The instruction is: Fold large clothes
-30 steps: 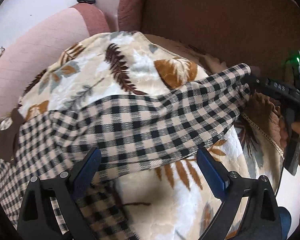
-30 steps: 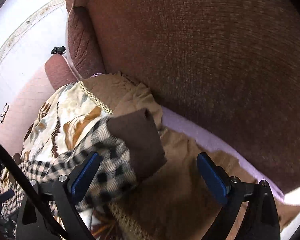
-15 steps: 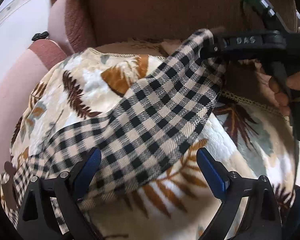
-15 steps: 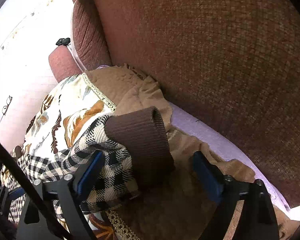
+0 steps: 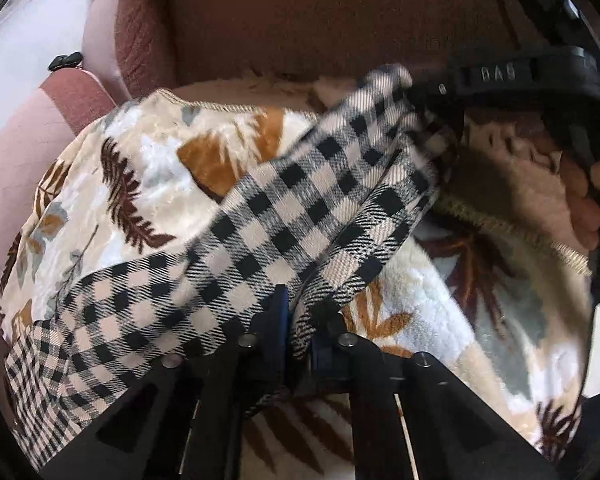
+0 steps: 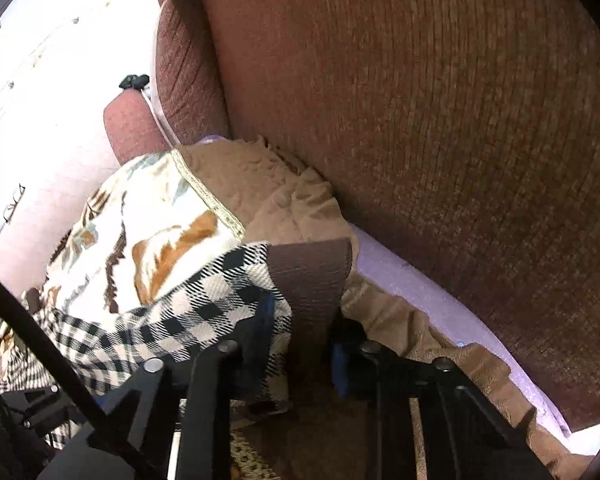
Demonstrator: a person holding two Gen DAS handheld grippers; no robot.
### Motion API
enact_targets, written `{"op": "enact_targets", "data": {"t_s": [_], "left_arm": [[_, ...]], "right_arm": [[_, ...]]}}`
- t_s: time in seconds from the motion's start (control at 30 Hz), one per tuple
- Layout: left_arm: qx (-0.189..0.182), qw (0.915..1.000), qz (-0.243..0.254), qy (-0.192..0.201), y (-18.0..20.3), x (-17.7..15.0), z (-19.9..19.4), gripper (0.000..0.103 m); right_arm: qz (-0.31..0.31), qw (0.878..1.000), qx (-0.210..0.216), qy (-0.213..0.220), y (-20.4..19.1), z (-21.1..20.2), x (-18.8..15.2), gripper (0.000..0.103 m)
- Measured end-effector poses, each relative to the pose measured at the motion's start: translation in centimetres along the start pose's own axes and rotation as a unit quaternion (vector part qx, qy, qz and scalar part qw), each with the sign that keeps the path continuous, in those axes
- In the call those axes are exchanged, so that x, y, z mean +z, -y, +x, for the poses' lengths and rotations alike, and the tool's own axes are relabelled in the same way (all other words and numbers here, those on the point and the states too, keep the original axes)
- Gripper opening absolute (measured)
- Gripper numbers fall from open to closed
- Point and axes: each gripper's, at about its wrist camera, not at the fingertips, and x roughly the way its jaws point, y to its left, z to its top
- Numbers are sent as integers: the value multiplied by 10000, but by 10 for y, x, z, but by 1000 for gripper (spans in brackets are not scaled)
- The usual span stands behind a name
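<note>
Across the middle of the sofa seat, on a cream plush blanket printed with brown and orange leaves (image 5: 148,184), lies the black-and-cream checked woven garment (image 5: 284,216), stretched in a band from the front edge of the seat towards the backrest. The left claw (image 5: 298,332) is pinched tight on a fold of the checked cloth near the front edge, while the right claw (image 6: 300,320) is closing on the garment's brown ribbed knit cuff (image 6: 310,276), with cuff and checked cloth bunched between its blue pads (image 6: 266,312) close to the back edge of the seat. Holding the sleeve at two well-separated points reads as a way to keep it taut and straight, so it can be carried over the body of the garment as one flat panel instead of slumping. A hand (image 5: 584,196) grips the right tool's handle in the left view. Under the blanket a tan quilted cover (image 6: 260,184) with a frilled edge shows, then the brown ribbed sofa backrest (image 6: 420,120), a padded armrest (image 6: 132,128) and pale floor beyond.
</note>
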Motion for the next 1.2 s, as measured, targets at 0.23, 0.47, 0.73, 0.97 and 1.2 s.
{"op": "enact_targets", "data": {"t_s": [0.23,0.47,0.73,0.97,1.2], "left_arm": [[-214,9988,-440,74,-21,9,-20,8],[-137,9992,-334,-149,-12,4,-8,8],[-150,9986,-448,-224,-11,1,-1,8],[-212,9970,-738,31,-25,-2,-28,5],[-318,9887,-1394,458,-64,-22,-76,5]], "right_arm": [[108,9997,184,90,-7,-16,10,14],[1244,9909,404,-328,32,-5,-9,95],[1810,9804,527,-567,40,10,-32,85],[1393,9883,502,-367,-3,-2,-15,14],[876,9897,1125,105,-69,-58,19,14]]}}
